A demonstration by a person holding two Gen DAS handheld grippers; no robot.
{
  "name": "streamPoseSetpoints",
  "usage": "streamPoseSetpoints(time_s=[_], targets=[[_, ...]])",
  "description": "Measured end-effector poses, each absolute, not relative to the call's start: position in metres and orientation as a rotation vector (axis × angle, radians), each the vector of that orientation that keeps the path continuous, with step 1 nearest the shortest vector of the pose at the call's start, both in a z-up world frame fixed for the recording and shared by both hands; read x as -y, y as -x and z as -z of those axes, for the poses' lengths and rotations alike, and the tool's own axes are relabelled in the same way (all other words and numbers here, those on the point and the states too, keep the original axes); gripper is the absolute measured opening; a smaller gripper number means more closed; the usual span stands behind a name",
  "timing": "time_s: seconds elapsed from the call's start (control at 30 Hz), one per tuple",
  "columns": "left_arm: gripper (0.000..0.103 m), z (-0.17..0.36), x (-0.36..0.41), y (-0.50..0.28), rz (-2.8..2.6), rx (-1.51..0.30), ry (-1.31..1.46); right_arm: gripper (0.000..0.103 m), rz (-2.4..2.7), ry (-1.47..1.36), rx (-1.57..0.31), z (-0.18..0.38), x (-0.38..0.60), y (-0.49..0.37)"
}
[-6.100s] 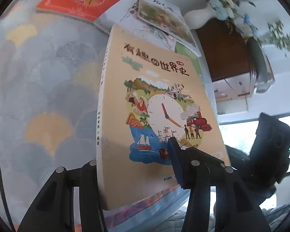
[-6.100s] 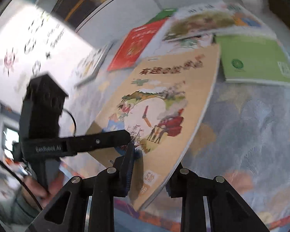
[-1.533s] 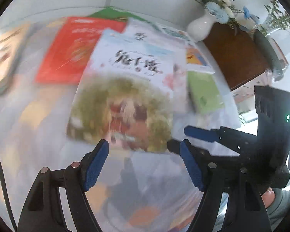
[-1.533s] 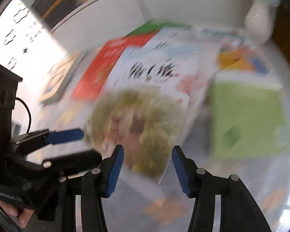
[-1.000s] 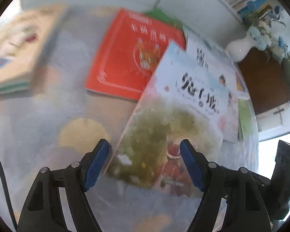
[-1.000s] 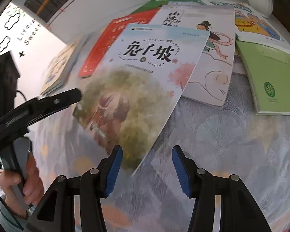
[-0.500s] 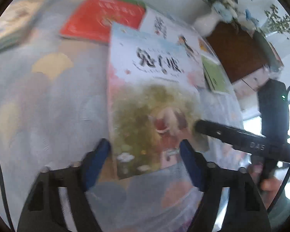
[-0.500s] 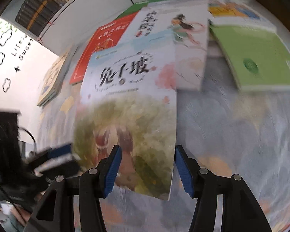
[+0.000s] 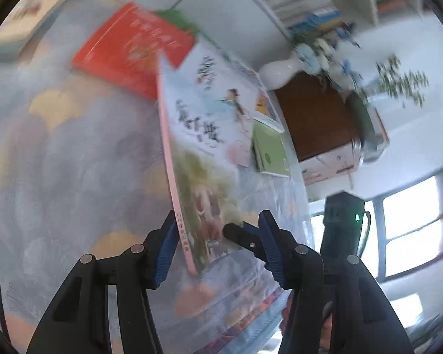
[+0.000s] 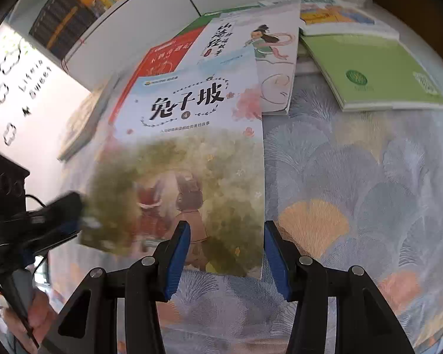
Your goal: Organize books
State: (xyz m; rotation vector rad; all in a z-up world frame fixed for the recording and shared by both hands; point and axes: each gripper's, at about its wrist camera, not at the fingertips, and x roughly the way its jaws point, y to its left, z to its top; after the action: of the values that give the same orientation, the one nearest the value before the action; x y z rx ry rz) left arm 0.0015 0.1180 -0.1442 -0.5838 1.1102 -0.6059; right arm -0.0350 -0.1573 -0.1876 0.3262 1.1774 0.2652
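A picture book [image 10: 192, 147] with a pale title panel and a green painted scene lies tilted, its pink spine [image 9: 177, 194] raised off the patterned cloth [image 10: 354, 191]. My left gripper [image 9: 218, 236] straddles the spine's near corner. Its jaws are closing, and the right pad [image 9: 270, 247] stands apart from the cover. In the right wrist view the left gripper [image 10: 68, 215] is a blur at the book's lower left corner. My right gripper [image 10: 226, 244] straddles the lower right corner, jaws closing, pads not pressing. One of its fingers [image 9: 239, 234] reaches over the cover.
Behind the book lie a red book [image 10: 165, 56], a white book with a drawn girl [image 10: 260, 47] and a green book [image 10: 369, 70]. A stack of books [image 9: 23, 14] sits far left. A white vase [image 9: 280, 70] and brown cabinet [image 9: 313, 118] stand beyond the table's right edge.
The book's spine side has risen off the cloth and now stands steeply in the left wrist view. The left jaws have narrowed around it. The right gripper has closed in on the lower right corner.
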Motion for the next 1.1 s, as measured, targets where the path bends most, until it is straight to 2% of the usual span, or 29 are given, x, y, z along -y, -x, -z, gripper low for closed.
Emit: streamPoseSetpoints(time_s=[0.07,0.1,0.13,0.2,0.3,0.43,0.47,0.53,0.6,0.7,0.77,0.8,0.83,0.87,0.93,1.1], targets=[[0.05,0.149,-0.105,-0.005,0.563,-1.121,0.502,0.05,-0.284,-0.362,-1.181,0.19,0.162,0.033],[0.043,0.154,-0.102,-0.008,0.547,-1.137,0.483,0.05,-0.29,-0.367,-1.181,0.19,0.164,0.033],[0.024,0.164,-0.099,-0.011,0.526,-1.163,0.47,0.05,-0.294,-0.368,-1.18,0.191,0.164,0.033],[0.012,0.177,-0.098,-0.015,0.502,-1.189,0.486,0.05,-0.3,-0.355,-1.179,0.19,0.165,0.034],[0.013,0.176,-0.096,-0.017,0.507,-1.181,0.513,0.052,-0.312,-0.344,-1.181,0.19,0.162,0.035],[0.013,0.165,-0.107,-0.021,0.628,-1.168,0.743,0.057,-0.342,-0.408,-1.233,0.192,0.167,0.031],[0.013,0.162,-0.109,-0.023,0.645,-1.163,0.777,0.058,-0.378,-0.507,-1.234,0.193,0.18,0.03],[0.013,0.162,-0.115,-0.027,0.658,-1.158,0.859,0.075,-0.417,-0.671,-1.229,0.198,0.2,0.029],[0.013,0.167,-0.122,-0.028,0.652,-1.159,0.947,0.08,-0.439,-0.875,-1.214,0.212,0.223,0.03],[0.012,0.175,-0.123,-0.03,0.642,-1.158,1.005,0.08,-0.469,-1.049,-1.208,0.228,0.236,0.026],[0.012,0.178,-0.121,-0.028,0.636,-1.178,1.01,0.066,-0.48,-1.044,-1.201,0.226,0.234,0.02],[0.012,0.179,-0.117,-0.027,0.622,-1.186,0.98,0.05,-0.494,-1.03,-1.196,0.224,0.229,0.016],[0.012,0.176,-0.116,-0.026,0.6,-1.191,0.931,0.039,-0.501,-1.02,-1.198,0.224,0.225,0.012],[0.012,0.173,-0.114,-0.025,0.572,-1.201,0.861,0.037,-0.5,-0.994,-1.207,0.221,0.218,0.009],[0.012,0.163,-0.106,-0.023,0.512,-1.208,0.694,0.027,-0.462,-0.883,-1.187,0.212,0.209,0.005],[0.014,0.137,-0.092,-0.009,0.427,-1.139,0.425,0.022,-0.48,-0.455,-1.13,0.169,0.172,0.015]])
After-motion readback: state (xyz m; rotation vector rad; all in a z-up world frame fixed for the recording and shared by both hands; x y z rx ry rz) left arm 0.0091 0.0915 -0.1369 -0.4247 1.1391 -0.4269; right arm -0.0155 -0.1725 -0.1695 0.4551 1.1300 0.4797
